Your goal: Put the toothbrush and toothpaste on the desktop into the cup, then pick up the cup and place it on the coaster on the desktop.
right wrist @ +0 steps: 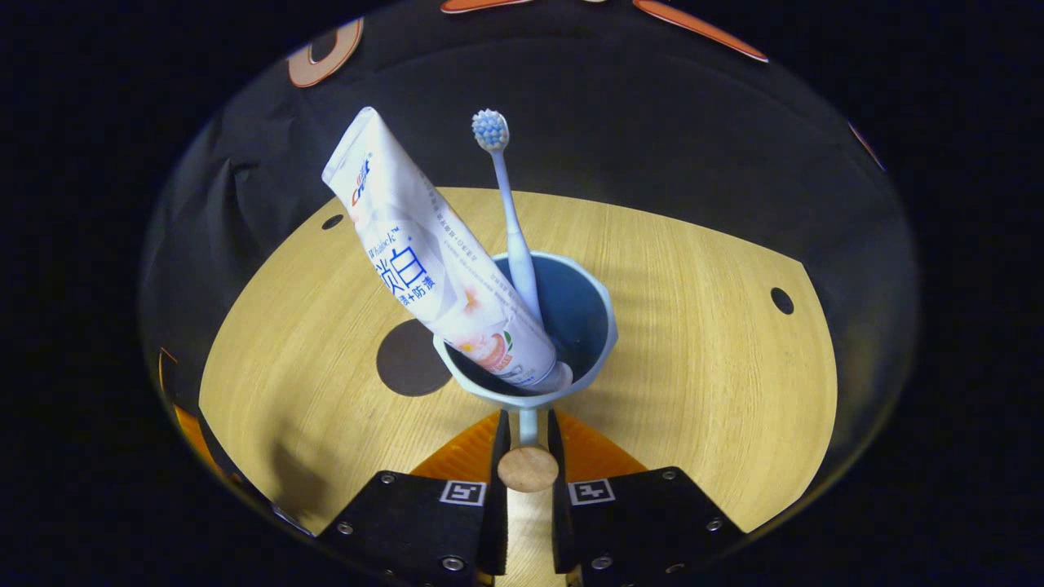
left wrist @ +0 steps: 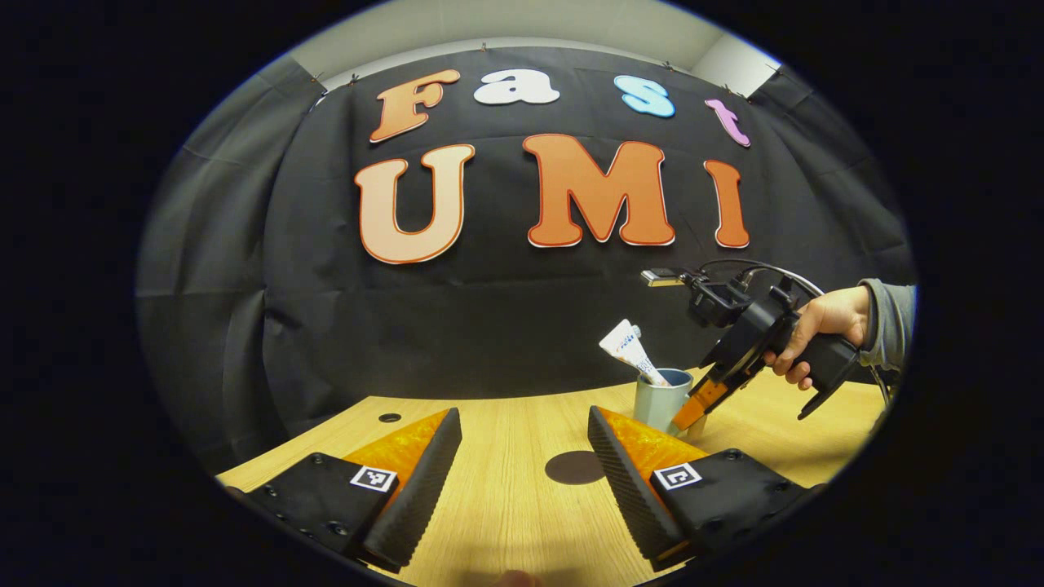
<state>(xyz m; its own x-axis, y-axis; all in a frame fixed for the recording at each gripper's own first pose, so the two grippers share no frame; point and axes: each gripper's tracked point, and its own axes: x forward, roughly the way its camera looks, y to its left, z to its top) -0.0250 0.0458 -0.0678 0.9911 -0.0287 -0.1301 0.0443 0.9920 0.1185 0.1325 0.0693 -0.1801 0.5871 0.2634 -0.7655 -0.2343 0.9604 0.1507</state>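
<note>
Right gripper (right wrist: pixel 522 436) pinches the cup (right wrist: pixel 587 326) by its handle at 6 o'clock; a stiff, light cup, top-heavy with paste (right wrist: pixel 424 253) and brush (right wrist: pixel 512 228) leaning out. Coaster (right wrist: pixel 410 359) at 9. Left gripper (left wrist: pixel 522 465) gapes wide.

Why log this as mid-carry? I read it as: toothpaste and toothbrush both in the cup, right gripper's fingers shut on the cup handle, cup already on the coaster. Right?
Not quite. The cup is not on the coaster; in the right gripper view it stands on the wooden desktop beside the dark round coaster. The rest holds: toothpaste and toothbrush are in the cup, and the right gripper is shut on its handle.
</note>
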